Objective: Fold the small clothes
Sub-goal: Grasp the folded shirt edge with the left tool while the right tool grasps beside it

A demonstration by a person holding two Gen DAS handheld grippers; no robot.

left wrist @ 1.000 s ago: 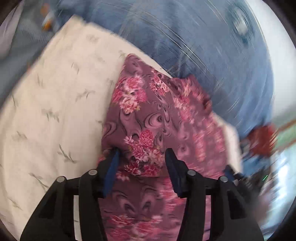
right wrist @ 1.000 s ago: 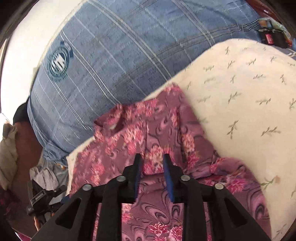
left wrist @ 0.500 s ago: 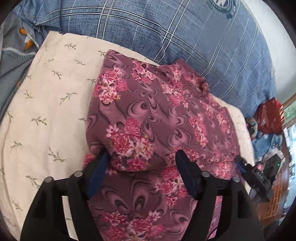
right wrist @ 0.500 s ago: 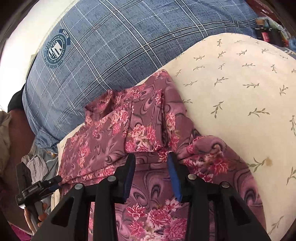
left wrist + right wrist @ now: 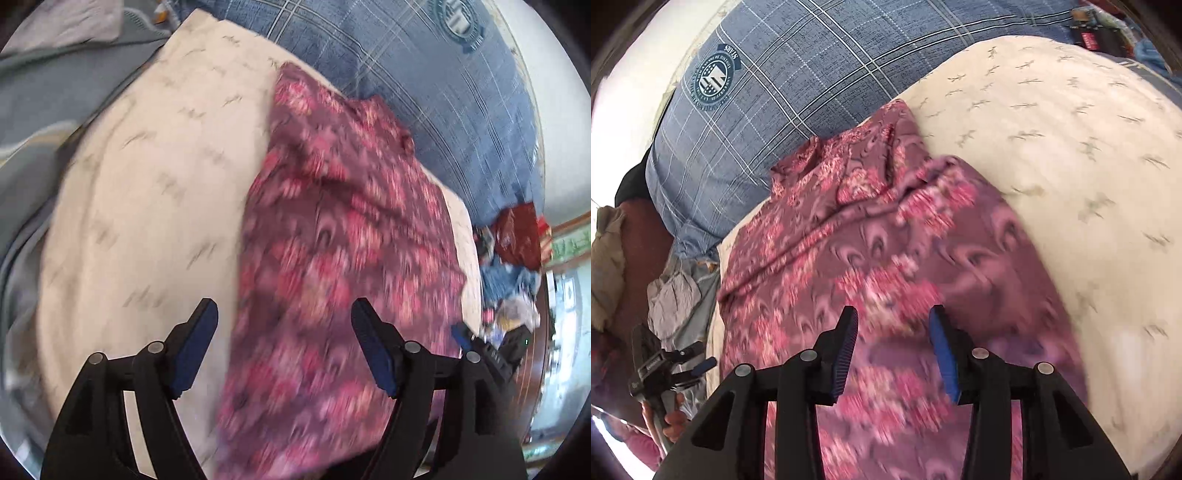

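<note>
A purple garment with pink flowers (image 5: pixel 332 240) lies folded into a long strip on a cream cloth with a leaf print (image 5: pixel 159 192). My left gripper (image 5: pixel 284 317) hovers open and wide over the garment's left edge, with nothing pinched. In the right wrist view the same garment (image 5: pixel 871 251) runs away from my right gripper (image 5: pixel 894 325). Its jaws are opening above the fabric, and the blue pads (image 5: pixel 942 350) do not press on it. Each view shows the other gripper off to the side, the right one (image 5: pixel 487 350) and the left one (image 5: pixel 661 365), which a hand holds.
A blue plaid pillow (image 5: pixel 798 81) lies behind the garment. Grey bedding (image 5: pixel 55 92) borders the cream cloth (image 5: pixel 1071 129) on the left. Loose clothes and a red bag (image 5: pixel 521 236) sit beyond the bed's edge, and crumpled grey cloth (image 5: pixel 676 295) lies by the other side.
Both grippers have let go of the garment's fold and drawn back from it. The left jaws have spread much wider, the right ones a little. The garment now lies flatter.
</note>
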